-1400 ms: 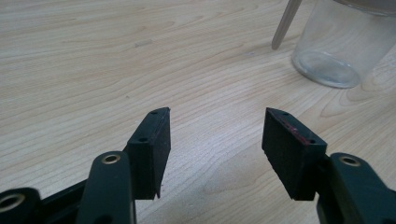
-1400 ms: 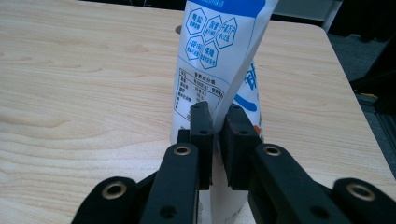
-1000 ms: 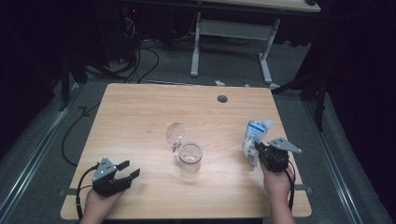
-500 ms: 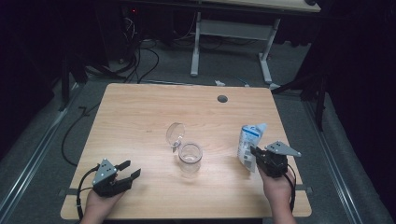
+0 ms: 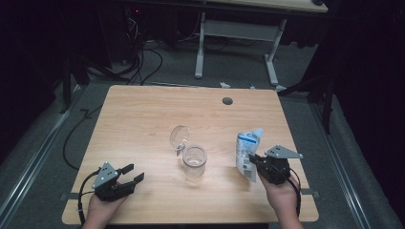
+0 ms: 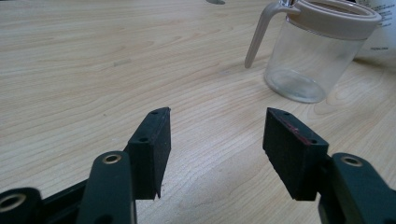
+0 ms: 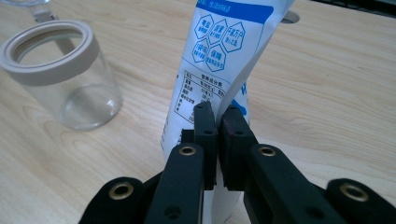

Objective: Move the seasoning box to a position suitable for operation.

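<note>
A white and blue pouch (image 5: 247,153) stands upright at the table's right, pinched at its lower edge by my right gripper (image 5: 253,164), which is shut on it. In the right gripper view the pouch (image 7: 223,56) rises just beyond the closed jaws of that gripper (image 7: 217,114). A clear glass jar (image 5: 194,161) with a beige rim and its hinged lid (image 5: 179,137) flipped open sits at the table's middle; this jar (image 7: 58,74) lies left of the pouch. My left gripper (image 5: 131,172) rests open near the front left edge, and the jar (image 6: 322,46) is well beyond its open jaws (image 6: 217,140).
The wooden table (image 5: 143,119) has a round cable hole (image 5: 227,101) near its far edge. Beyond it stand a white desk frame (image 5: 236,36) and loose cables (image 5: 143,62) on the dark floor.
My right gripper has carried the pouch a little to the left, toward the jar, and slightly up. The left gripper has stayed where it was.
</note>
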Available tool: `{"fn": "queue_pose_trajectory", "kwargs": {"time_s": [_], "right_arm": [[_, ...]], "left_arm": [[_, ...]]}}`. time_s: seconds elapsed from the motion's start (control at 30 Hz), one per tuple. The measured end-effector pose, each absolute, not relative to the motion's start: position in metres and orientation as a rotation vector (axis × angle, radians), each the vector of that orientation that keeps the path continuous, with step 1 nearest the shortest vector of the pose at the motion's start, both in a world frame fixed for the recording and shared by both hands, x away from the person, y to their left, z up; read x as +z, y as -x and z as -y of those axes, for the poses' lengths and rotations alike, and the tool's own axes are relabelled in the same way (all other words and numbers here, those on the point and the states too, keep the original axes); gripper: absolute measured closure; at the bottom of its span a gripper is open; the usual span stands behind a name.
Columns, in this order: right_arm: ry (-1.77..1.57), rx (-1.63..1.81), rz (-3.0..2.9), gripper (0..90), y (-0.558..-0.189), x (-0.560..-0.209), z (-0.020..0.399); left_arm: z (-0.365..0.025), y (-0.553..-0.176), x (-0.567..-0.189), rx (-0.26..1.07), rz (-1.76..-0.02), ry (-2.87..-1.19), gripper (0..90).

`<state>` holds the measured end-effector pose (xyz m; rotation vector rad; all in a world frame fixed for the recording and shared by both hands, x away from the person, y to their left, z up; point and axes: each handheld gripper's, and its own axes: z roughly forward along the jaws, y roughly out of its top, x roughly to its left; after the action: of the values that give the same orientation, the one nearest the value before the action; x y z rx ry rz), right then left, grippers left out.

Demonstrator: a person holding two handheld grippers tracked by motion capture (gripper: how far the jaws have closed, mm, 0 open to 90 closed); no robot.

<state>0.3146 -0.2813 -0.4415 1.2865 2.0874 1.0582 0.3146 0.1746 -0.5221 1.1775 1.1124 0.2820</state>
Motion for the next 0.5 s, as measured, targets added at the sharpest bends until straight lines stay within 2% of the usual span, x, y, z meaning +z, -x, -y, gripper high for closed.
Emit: {"fn": "queue_pose_trajectory", "kwargs": {"time_s": [0.5], "right_arm": [[-1.261, 0.898, -2.314, 87.1, -0.317, -0.423, 0.269]], "left_arm": [[-0.171, -0.312, -0.526, 0.313, -1.084, -1.2, 40.2]]}}
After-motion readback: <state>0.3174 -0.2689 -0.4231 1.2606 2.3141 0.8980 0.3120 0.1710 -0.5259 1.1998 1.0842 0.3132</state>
